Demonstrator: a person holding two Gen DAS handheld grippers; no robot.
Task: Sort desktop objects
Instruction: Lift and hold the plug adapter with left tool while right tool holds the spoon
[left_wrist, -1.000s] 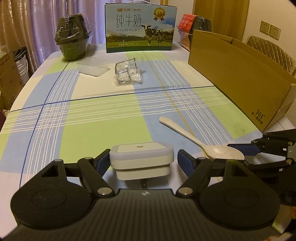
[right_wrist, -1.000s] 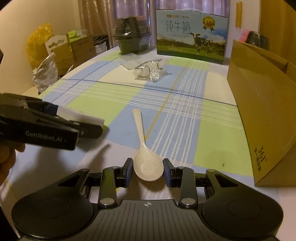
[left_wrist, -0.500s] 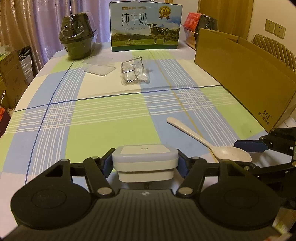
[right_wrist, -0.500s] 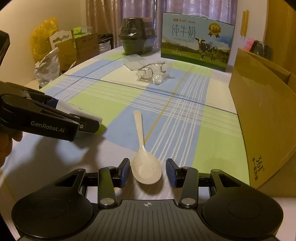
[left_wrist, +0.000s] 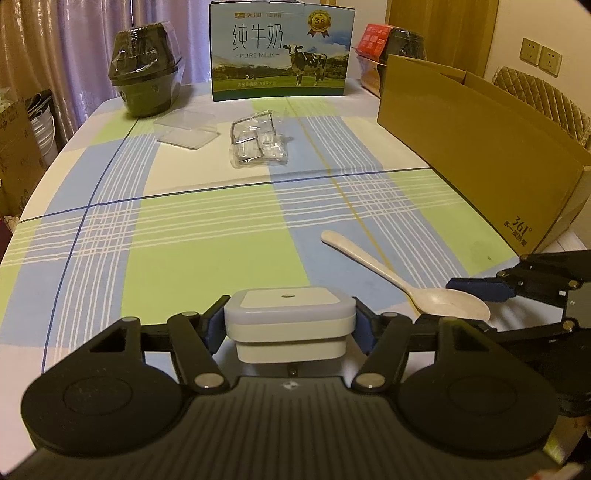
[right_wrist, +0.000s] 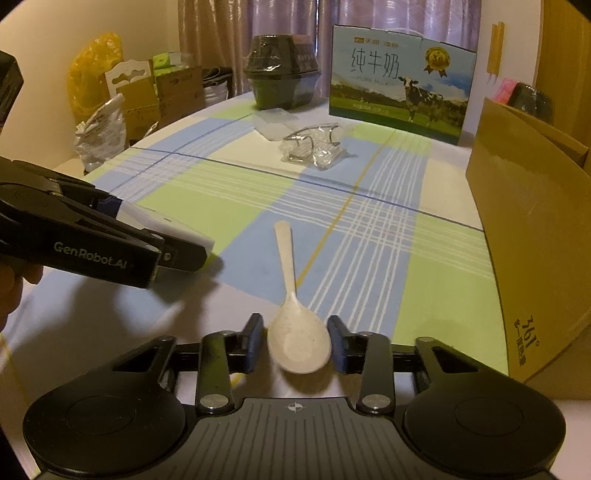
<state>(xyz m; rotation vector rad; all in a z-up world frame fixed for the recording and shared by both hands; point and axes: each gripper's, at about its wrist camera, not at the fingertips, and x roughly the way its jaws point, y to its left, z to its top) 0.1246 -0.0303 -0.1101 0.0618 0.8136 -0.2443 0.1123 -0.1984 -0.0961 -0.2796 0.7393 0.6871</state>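
On the bench (left_wrist: 207, 236), a square box (left_wrist: 289, 323) sits at the near edge, with a spoon (left_wrist: 402, 284) to its right, bowl near and handle pointing far-left. Farther off, mid-bench, lie clear packets (left_wrist: 256, 146), a flat clear lid (left_wrist: 185, 128) to their left. A milk carton (left_wrist: 279, 51) stands at the far edge, a wrapped pot (left_wrist: 146, 84) left of it. A cardboard box (left_wrist: 476, 147) runs along the right side.

A home dining room: a checked tablecloth (left_wrist: 207, 236) covers the counter, curtains (left_wrist: 55, 48) hang behind, a quilted chair (left_wrist: 543, 99) stands beside wall sockets (left_wrist: 540, 61), and a pure-milk gift carton (left_wrist: 280, 51) sits among stacked cardboard boxes (right_wrist: 162, 99).
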